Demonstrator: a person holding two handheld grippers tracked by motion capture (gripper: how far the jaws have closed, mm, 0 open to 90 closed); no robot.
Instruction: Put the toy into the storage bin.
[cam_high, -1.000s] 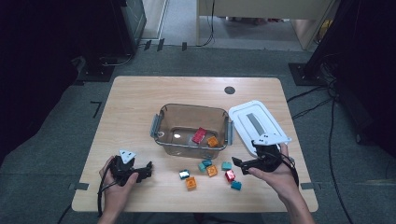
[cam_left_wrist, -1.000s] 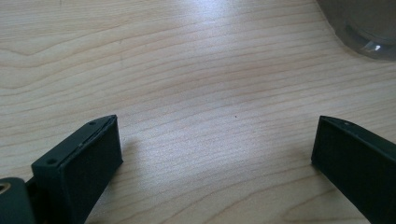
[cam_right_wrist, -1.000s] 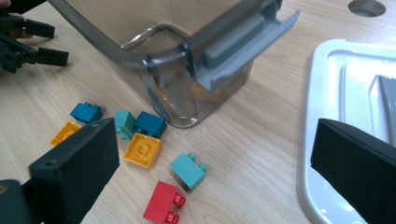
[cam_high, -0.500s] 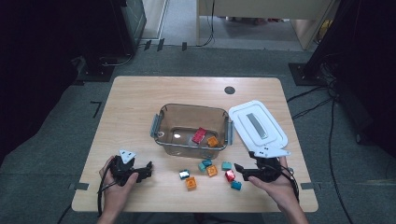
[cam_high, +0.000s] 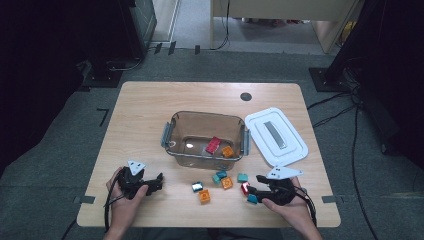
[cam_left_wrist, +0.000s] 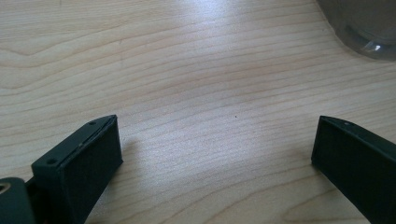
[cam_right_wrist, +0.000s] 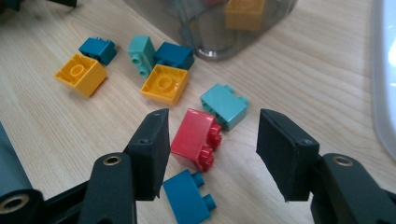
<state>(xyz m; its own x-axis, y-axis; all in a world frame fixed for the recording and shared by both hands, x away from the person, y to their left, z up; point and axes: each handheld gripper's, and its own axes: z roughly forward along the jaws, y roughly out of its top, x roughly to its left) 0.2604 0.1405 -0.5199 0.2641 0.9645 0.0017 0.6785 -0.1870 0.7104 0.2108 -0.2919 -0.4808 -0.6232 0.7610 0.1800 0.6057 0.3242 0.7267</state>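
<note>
Right gripper (cam_right_wrist: 212, 140) half-open, jaws just been closing, straddling red brick (cam_right_wrist: 195, 139) without clamping; near container (cam_high: 206, 138).

Overhead view; two close table-level (cam_high: 150, 110) views

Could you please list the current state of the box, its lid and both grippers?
Clear box: open, with a red and an orange brick inside.
White lid: off, lying flat on the table right of the box.
Left gripper: jaws wide apart, nothing between them.
Right gripper: jaws have just been closing around the red brick, right pad not yet touching.
</note>
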